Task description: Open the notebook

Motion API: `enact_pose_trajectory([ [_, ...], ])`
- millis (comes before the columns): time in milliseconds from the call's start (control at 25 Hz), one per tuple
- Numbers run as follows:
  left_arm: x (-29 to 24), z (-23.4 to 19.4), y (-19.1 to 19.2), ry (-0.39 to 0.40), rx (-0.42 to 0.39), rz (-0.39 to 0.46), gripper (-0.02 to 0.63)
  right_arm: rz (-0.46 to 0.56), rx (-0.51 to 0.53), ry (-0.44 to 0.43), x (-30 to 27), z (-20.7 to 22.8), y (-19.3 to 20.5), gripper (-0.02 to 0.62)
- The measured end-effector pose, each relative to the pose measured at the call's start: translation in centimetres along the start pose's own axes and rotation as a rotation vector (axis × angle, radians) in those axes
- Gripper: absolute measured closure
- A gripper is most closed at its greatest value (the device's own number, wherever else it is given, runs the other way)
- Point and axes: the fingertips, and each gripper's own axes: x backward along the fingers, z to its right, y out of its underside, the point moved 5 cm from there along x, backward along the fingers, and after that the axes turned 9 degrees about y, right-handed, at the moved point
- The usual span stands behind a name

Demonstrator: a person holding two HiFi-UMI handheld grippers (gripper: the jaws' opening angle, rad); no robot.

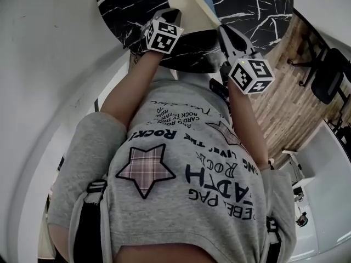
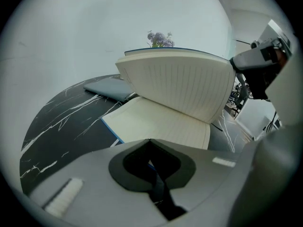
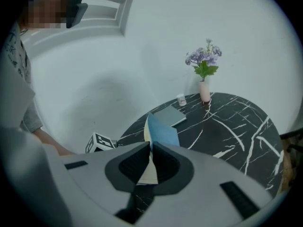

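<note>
Black marbled surface point(image 1: 247, 4) in head view, carrying the notebook point(image 1: 189, 1) between left gripper point(image 1: 171, 14) and right gripper point(image 1: 226, 33). In left gripper view, jaws together, blue cover edge at the tips; lined pages standing up behind. In right gripper view, jaws closed on the raised blue cover and pages.

Blue-covered notebook point(image 2: 175, 91) with cream ruled pages, black white-veined table point(image 2: 61, 122), purple flowers point(image 3: 203, 59), perhaps pinkish vase point(image 3: 204, 91).
</note>
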Motion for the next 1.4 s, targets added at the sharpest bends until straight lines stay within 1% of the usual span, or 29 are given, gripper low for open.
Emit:
enact_pose_trajectory([
  [160, 0.0, 0.1, -0.1, -0.007, -0.006, -0.01, 0.597, 0.016, -0.015, 0.034, 0.6, 1.3, -0.2, 0.568],
  [600, -0.1, -0.1, -0.1, -0.017, 0.019, -0.016, 0.597, 0.039, -0.034, 0.125, 1.8, 5.6, -0.3, 0.568],
  [800, -0.2, 0.1, -0.3, -0.021, 0.03, -0.039, 0.597, 0.023, -0.002, 0.172, 2.1, 7.8, -0.1, 0.568],
  [1080, -0.2, 0.1, -0.3, -0.025, 0.033, -0.055, 0.597, -0.004, 0.005, 0.232, 1.8, 10.8, 0.5, 0.569],
  [1400, -0.4, 0.0, -0.5, -0.023, 0.027, -0.056, 0.597, -0.064, 0.005, 0.295, 0.4, 14.5, 2.0, 0.568],
])
